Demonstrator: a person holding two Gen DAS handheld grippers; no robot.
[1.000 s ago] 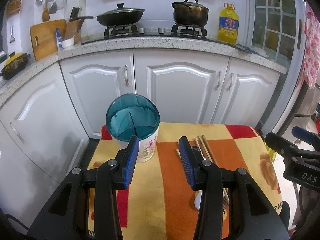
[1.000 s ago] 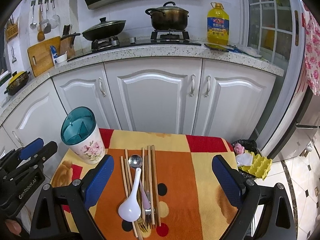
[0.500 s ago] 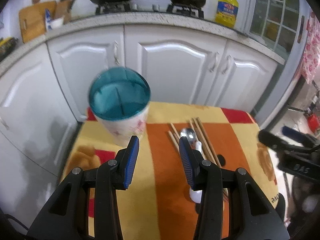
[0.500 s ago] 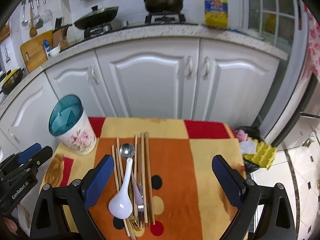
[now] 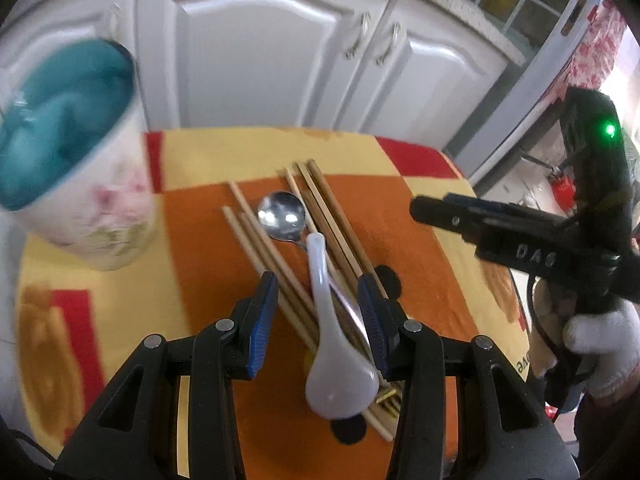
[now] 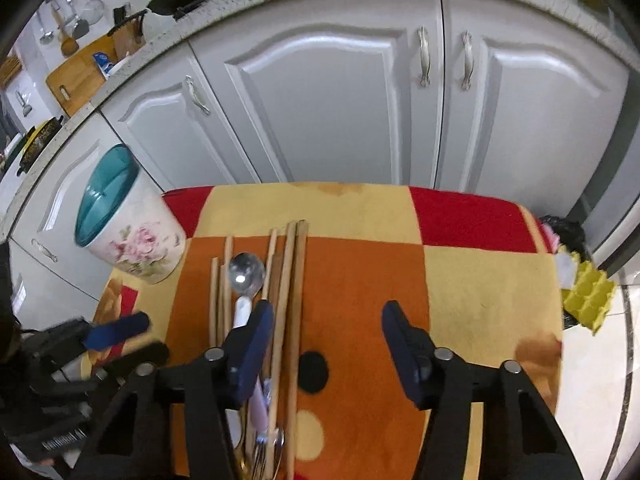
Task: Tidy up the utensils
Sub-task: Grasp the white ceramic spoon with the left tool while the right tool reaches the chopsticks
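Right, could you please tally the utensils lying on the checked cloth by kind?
Wooden chopsticks: 6, as far as the overlap lets me tell
Metal spoon: 1
White soup spoon: 1
Fork: 1, only its tines show
Total: 9

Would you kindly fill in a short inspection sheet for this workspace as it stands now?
Surface: patchwork cloth, yellow, orange, red.
Job's things: chopsticks, metal spoon, white ceramic spoon, fork partly hidden; floral holder upright, left of them.
Clutter: yellow egg tray on the floor.
Grippers: left hand-held gripper open, astride the white spoon; right hand-held gripper open.
Cables: nothing seen.
Surroundings: white cabinets.
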